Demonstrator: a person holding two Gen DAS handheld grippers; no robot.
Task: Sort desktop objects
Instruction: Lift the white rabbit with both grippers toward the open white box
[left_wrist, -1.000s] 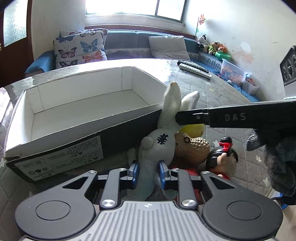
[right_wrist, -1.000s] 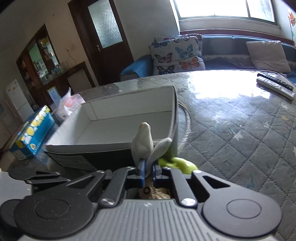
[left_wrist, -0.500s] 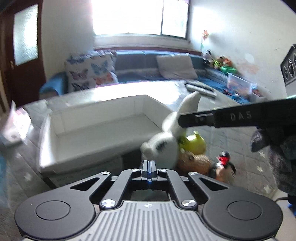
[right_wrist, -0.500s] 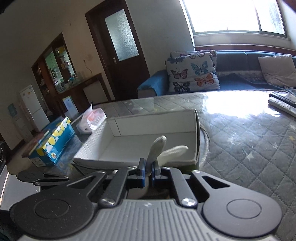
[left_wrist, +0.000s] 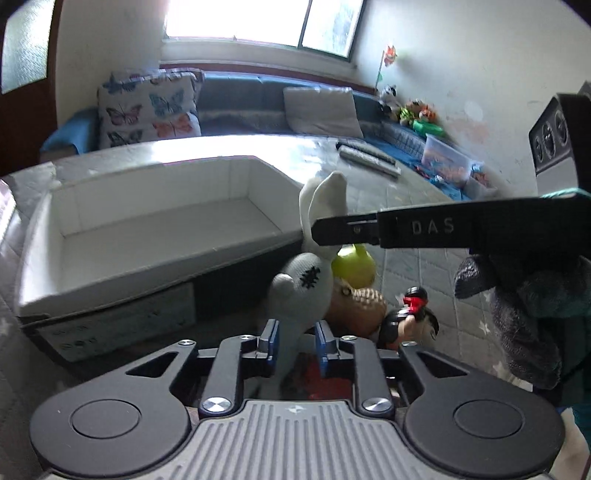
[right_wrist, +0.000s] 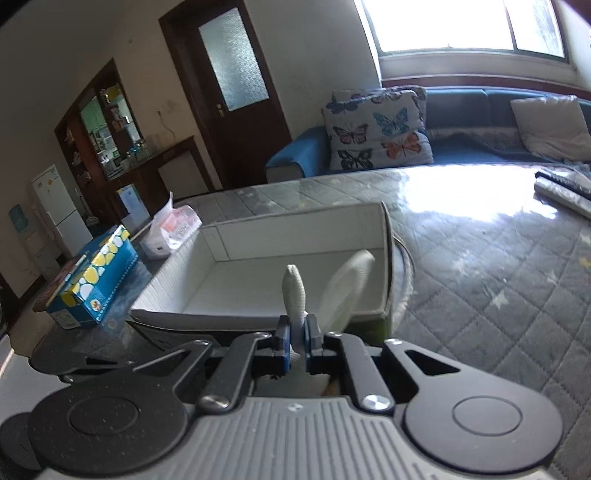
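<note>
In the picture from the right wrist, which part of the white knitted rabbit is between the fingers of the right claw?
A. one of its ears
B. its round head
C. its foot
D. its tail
A: the right claw pinches the base of one long ear of the rabbit, while the other ear stands free beside it.

The left claw, shut half a second ago, is opening around the white bunny.

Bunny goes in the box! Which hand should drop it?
Right. The right gripper pinches the bunny's ear beside the box; the left gripper loosely straddles its body. Both jaws are opening.
</note>
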